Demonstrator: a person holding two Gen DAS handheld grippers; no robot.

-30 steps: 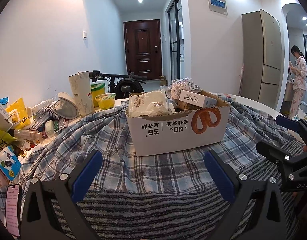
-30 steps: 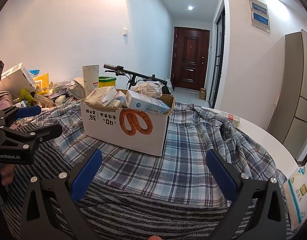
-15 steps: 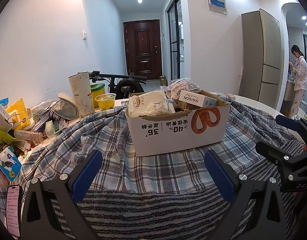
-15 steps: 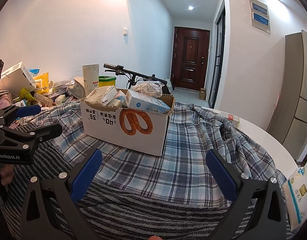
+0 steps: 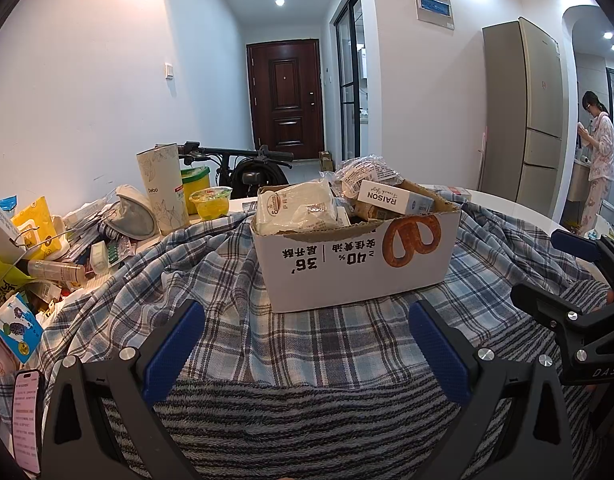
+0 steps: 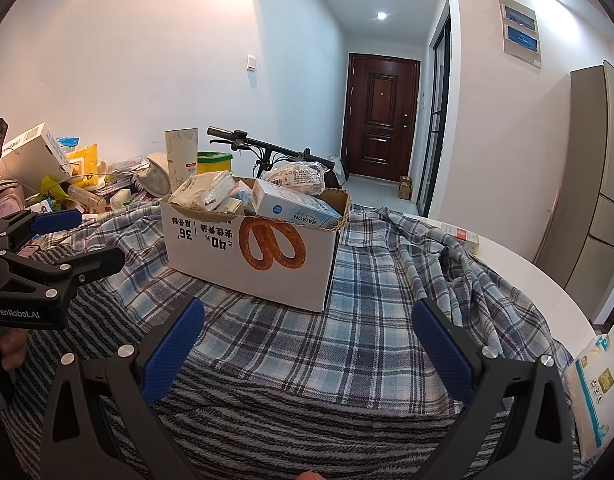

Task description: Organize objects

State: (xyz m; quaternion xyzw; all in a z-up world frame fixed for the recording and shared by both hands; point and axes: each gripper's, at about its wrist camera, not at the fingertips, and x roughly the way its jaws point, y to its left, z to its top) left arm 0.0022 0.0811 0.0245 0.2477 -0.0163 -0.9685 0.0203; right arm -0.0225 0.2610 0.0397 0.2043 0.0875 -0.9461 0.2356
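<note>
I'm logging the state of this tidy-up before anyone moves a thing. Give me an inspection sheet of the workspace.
Surface: round white table, largely covered by a plaid cloth and a striped towel.
Job's things: white pretzel-print carton on the cloth, filled with packets and a RAISON box.
Clutter: pile at the table's left side, including a tall paper cup, a yellow pouch, and a phone at the edge.
Grippers: left gripper open, empty; right gripper open, empty.
Cables: nothing seen.
Surroundings: bicycle behind the table, brown door, fridge, a person standing beyond it.
</note>
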